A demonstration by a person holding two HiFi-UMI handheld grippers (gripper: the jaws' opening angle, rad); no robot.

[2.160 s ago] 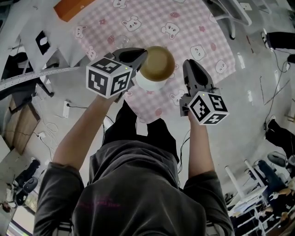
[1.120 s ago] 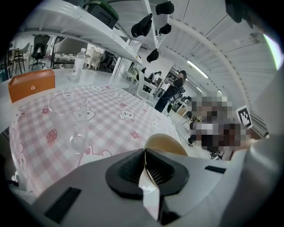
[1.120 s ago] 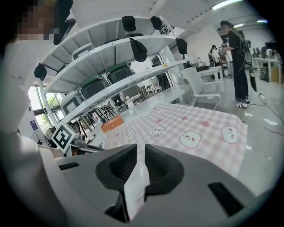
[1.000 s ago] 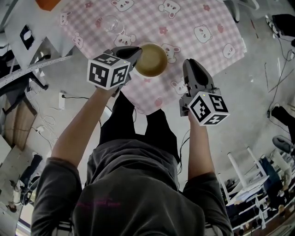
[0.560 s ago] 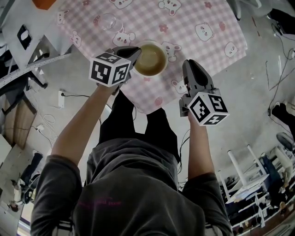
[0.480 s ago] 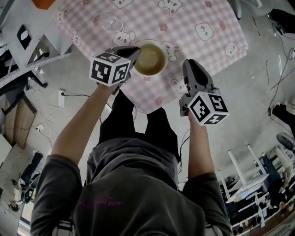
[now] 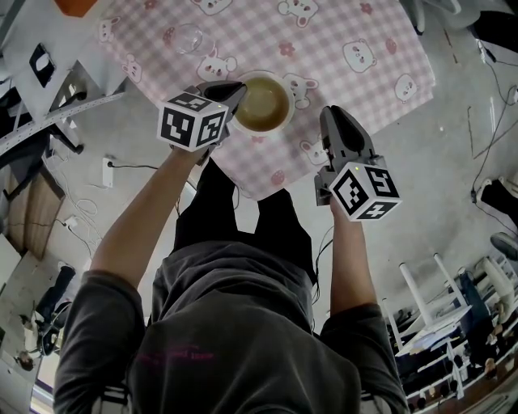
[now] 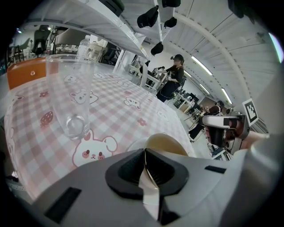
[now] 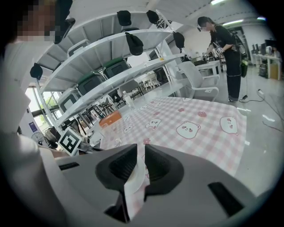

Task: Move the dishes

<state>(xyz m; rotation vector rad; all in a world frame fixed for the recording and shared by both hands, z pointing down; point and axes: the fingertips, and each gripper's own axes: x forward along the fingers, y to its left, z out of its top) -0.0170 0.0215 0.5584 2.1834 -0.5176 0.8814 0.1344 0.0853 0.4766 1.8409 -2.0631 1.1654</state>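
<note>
A bowl [image 7: 263,103], tan inside and white outside, is low over the near corner of the pink checked tablecloth [image 7: 348,32]; whether it rests on the cloth I cannot tell. My left gripper [image 7: 232,95] is shut on its left rim. In the left gripper view the thin rim runs between the jaws of that gripper [image 8: 145,154], with the bowl [image 8: 165,142] just beyond. My right gripper [image 7: 331,115] hovers to the right of the bowl, apart from it. The right gripper view shows its jaws [image 9: 142,150] a narrow slit apart with nothing held.
An empty clear glass [image 7: 192,38] [image 8: 70,97] stands upright on the cloth, left of and beyond the bowl. An orange object [image 7: 69,6] lies at the far left edge. The table's corner [image 7: 261,191] points at my legs. Cables, chairs and white shelves [image 9: 111,53] surround the table.
The left gripper has brought the bowl down toward the cloth and levelled it; in the oldest frame it was higher and tipped. The right gripper has stayed put.
</note>
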